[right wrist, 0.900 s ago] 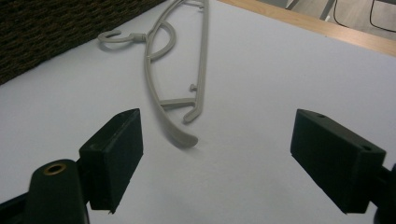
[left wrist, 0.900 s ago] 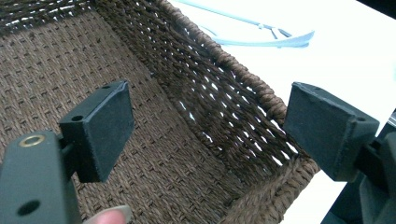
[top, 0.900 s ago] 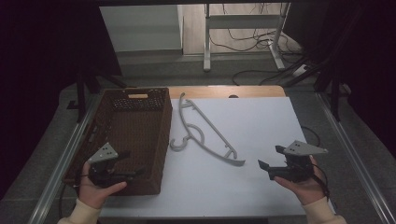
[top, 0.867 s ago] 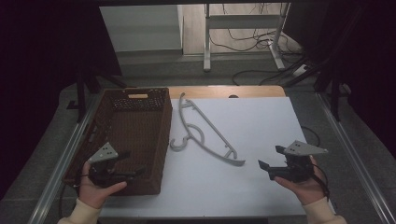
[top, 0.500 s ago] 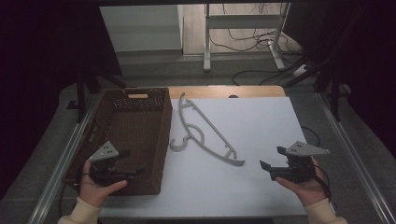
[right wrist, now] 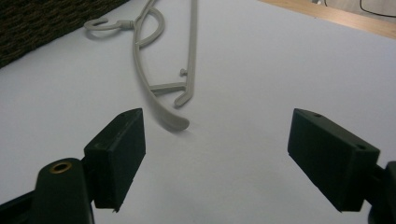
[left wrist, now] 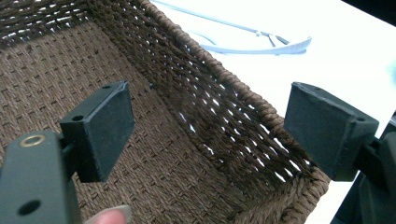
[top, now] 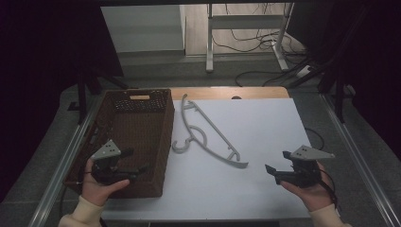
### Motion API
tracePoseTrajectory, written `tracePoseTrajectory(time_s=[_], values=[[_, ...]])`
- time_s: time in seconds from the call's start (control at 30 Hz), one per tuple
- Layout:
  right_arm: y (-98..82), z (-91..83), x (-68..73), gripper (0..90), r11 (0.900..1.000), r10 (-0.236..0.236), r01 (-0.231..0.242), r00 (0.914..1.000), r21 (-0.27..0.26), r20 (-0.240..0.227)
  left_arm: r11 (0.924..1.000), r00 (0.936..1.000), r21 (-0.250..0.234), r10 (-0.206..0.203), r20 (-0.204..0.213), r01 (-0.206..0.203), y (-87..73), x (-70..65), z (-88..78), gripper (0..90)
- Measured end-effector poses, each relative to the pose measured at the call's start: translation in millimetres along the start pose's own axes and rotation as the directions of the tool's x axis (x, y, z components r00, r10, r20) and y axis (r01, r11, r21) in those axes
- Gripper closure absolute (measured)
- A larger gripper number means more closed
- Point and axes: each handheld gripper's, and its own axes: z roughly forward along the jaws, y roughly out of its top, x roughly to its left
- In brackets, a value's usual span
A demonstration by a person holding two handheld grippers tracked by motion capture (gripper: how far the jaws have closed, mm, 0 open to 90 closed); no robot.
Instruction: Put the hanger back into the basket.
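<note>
A grey plastic hanger [top: 205, 134] lies flat on the white table top [top: 265, 127], its hook next to the brown wicker basket [top: 142, 101]. In the right gripper view the hanger [right wrist: 161, 60] lies ahead of the jaws, its near end just beyond them. My left gripper [top: 137, 171] is open over the near right corner of the basket; its view looks down on the basket's woven wall [left wrist: 219, 107] and floor, with the hanger [left wrist: 252, 44] beyond the rim. My right gripper [top: 273, 173] is open and empty above the table's near right part.
The basket holds nothing that I can see. A wooden strip [top: 227, 92] runs along the table's far edge. Metal rails [top: 359, 156] flank the table on both sides. Cables and a stand's legs [top: 246, 52] lie on the floor beyond.
</note>
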Motion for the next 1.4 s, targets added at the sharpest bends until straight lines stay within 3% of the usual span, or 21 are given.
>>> tracePoseTrajectory(time_s=[0.37,0.73,1.07,1.4], values=[[8.4,11.7,5.9,20.8,1.0,-0.004,0.005,0.9993,0.03,-0.036,1.0,1.0,0.004,0.003,0.002,-0.003,-1.5,-2.8,0.1,15.9],[28.4,24.0,12.5,21.1,1.0,0.003,-0.001,0.9982,0.017,-0.061,0.9999,0.9998,0.009,0.008,0.02,-0.008,2.6,-2.7,3.7,16.0],[43.2,56.9,20.7,20.8,0.994,-0.015,0.023,0.9968,0.103,-0.078,0.9999,0.9998,0.011,0.007,0.02,-0.008,3.9,-2.8,7.1,16.2],[57.0,80.1,30.7,21.3,0.988,-0.044,0.061,0.9917,0.14,-0.121,0.9998,0.9997,0.015,0.009,0.021,-0.009,2.8,-3.8,6.4,16.4]])
